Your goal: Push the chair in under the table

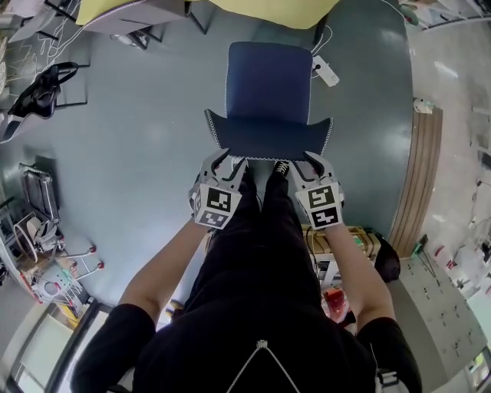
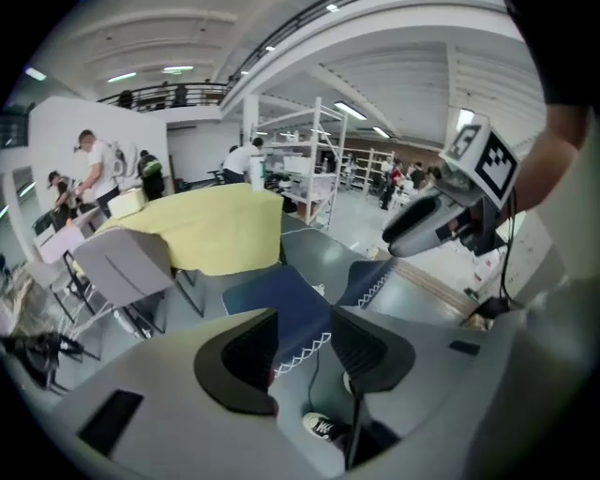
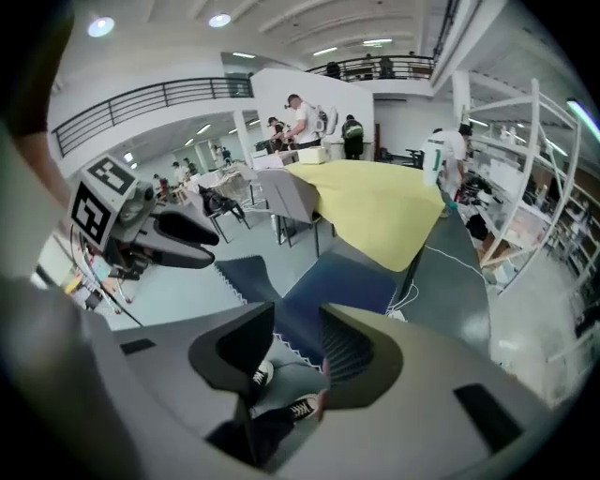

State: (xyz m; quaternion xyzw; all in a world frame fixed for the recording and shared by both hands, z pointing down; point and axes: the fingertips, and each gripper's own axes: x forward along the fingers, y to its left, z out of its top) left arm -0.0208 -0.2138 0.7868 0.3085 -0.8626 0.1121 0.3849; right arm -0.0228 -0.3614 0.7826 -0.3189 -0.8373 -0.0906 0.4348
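Forearms reaching down, noted left gripper and right gripper, jaws spread astride the chair back's edge, nothing pinched; found chair on open floor short of the table, judged whole push left.

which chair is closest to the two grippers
The blue chair, directly ahead of the left gripper and the right gripper. The grey chair stands farther off, by the yellow table.
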